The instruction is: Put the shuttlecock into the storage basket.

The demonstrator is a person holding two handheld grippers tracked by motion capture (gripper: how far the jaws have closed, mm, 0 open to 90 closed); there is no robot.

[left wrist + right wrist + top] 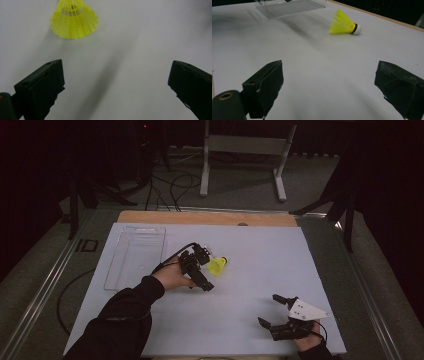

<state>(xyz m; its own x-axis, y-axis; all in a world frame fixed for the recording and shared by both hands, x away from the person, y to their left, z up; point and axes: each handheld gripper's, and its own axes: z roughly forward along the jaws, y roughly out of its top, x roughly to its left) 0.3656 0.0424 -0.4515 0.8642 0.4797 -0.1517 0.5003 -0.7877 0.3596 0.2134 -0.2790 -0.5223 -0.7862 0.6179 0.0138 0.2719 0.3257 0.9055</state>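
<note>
Left gripper released beside the shuttlecock.
Right gripper released too, well apart, near the table edge.

The shuttlecock is cut off by the left gripper view's top edge, hiding its cork; the box is cropped in the right gripper view.
</note>
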